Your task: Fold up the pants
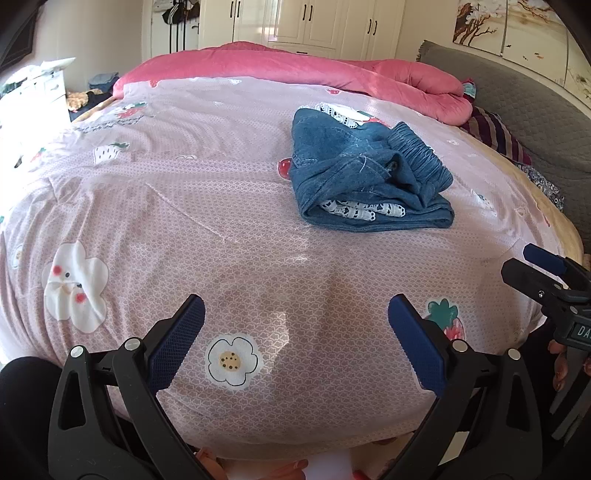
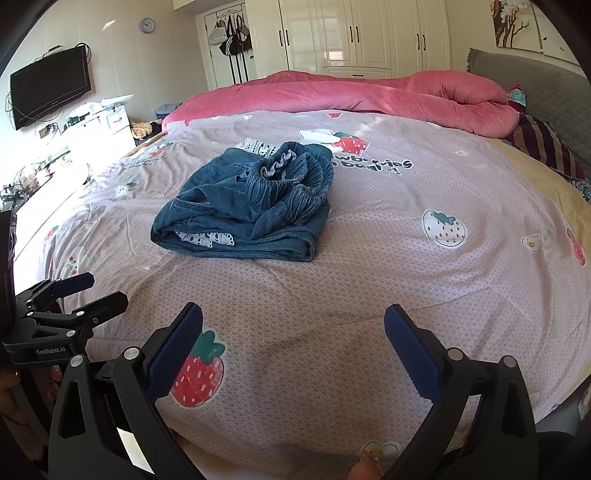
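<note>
Small blue denim pants (image 1: 365, 173) with white lace trim lie crumpled in a loose heap on the pink patterned bedsheet (image 1: 221, 206); they also show in the right wrist view (image 2: 251, 210), with the elastic waistband on top. My left gripper (image 1: 295, 332) is open and empty, low over the near edge of the bed, well short of the pants. My right gripper (image 2: 293, 339) is open and empty, also near the front edge. Each gripper shows in the other's view: the right one at the far right (image 1: 543, 269), the left one at the far left (image 2: 81, 291).
A rolled pink quilt (image 2: 369, 92) lies along the far side of the bed. A grey headboard (image 2: 535, 85) and a striped pillow (image 2: 546, 144) are at the right. White wardrobes (image 2: 351, 33) stand behind, with a TV (image 2: 48, 85) and cluttered drawers (image 2: 110, 118) at the left.
</note>
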`<state>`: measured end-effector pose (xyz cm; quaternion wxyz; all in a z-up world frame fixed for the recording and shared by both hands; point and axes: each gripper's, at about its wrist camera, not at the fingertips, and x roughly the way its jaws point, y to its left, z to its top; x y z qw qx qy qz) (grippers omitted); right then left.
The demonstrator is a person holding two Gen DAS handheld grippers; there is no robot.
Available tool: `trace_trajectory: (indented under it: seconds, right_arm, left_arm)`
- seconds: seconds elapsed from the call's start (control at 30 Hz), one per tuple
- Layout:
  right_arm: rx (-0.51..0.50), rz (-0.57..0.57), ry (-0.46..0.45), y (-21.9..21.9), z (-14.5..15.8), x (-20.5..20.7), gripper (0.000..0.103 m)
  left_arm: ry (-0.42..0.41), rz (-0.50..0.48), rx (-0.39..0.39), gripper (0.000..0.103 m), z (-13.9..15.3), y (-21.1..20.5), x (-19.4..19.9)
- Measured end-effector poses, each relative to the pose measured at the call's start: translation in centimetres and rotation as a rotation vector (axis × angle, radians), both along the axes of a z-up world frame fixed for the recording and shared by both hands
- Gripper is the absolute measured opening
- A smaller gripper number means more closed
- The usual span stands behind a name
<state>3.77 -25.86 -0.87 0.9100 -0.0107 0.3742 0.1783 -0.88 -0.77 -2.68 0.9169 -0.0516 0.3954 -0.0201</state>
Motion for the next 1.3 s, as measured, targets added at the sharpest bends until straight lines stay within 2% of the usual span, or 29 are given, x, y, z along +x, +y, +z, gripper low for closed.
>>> trace_trajectory:
  seconds: [0.43,0.97,1.3]
  right_arm:
    - [0.002,0.000,0.004,0.0,-0.2,0.0,0.098]
    - [-0.001,-0.019,0.014,-0.4,-0.4,0.3,0.098]
    - [-0.004,-0.058,0.036,-1.3,-0.5,1.1,0.098]
  left_arm:
    - [0.005,0.005,0.019,0.093,-0.1,-0.1,0.1]
    - [0.002,0.020,0.004,0.093,0.2,0.0,0.1]
    - [0.025,0.046,0.072,0.093,0.5,-0.4,0.5]
